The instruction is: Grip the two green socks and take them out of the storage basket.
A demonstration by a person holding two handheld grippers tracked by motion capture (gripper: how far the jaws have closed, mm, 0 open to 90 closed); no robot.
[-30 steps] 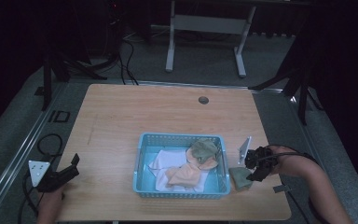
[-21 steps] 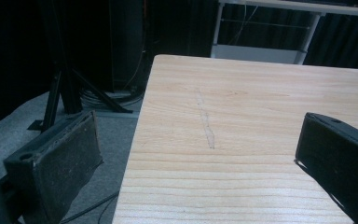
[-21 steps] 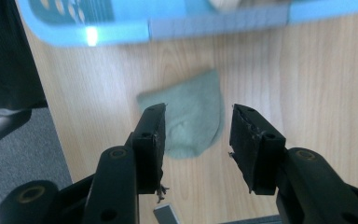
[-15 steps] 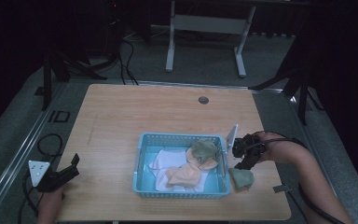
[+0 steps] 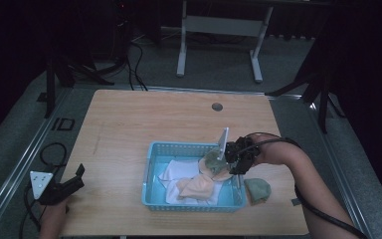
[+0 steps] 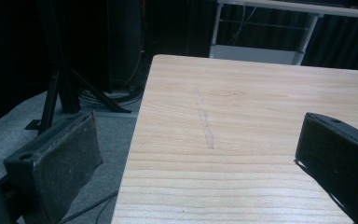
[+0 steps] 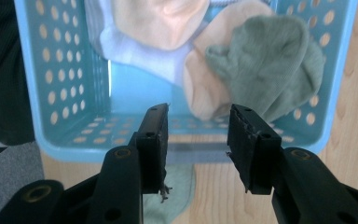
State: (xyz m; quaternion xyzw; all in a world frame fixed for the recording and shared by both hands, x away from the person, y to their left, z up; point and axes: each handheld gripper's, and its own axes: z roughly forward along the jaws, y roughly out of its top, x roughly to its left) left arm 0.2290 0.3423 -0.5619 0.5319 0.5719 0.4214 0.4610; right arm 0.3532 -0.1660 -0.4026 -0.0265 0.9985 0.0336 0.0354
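Since the earlier frame, right tool (image 5: 230, 160) has shifted over basket (image 5: 151, 164), jaws apart, green sock (image 5: 257, 189) left on tabletop (image 5: 144, 119).

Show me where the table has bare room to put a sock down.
Bare wood runs from the basket back to the far edge, and left toward the left gripper. It is crowded at the basket's right, where the right gripper hangs above the rim beside a green sock.

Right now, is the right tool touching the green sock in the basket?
Apart. The right gripper view shows the right tool open and empty over the basket's rim, with bare basket floor between it and the green sock.
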